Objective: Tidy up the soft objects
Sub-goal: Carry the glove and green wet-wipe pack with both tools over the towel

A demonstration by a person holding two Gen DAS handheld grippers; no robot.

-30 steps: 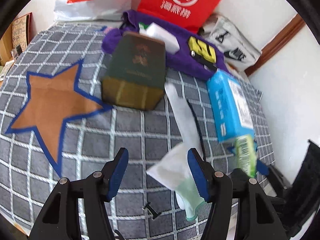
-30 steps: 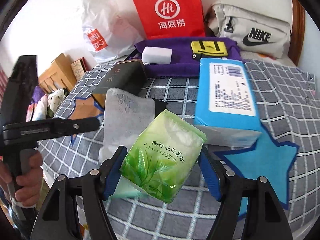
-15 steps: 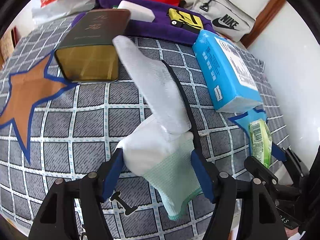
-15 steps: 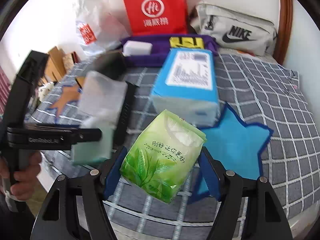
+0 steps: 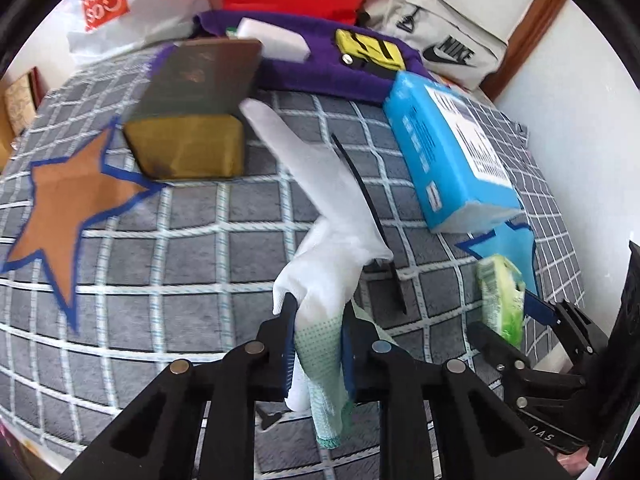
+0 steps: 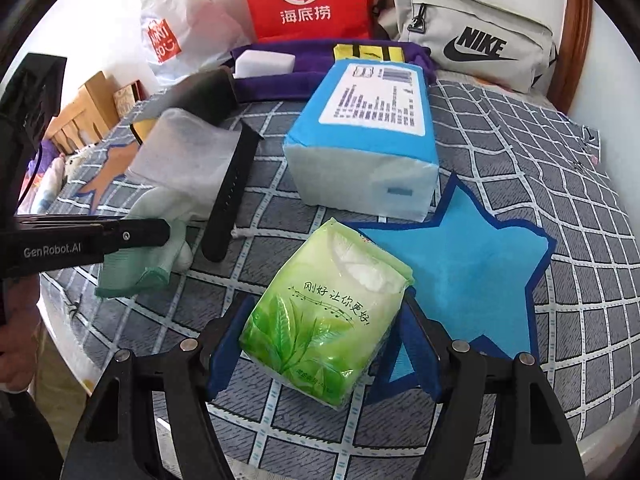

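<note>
Strap beside glove, tissue box

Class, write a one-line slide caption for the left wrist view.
Left gripper closing on a white glove over the checked bedspread, a blue tissue pack lying beyond.

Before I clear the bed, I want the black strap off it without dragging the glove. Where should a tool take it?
Probably the strap's near end, from above, pads across its narrow width. It lies flat, and that end sits clear of the glove, which overlaps its far part.
</note>
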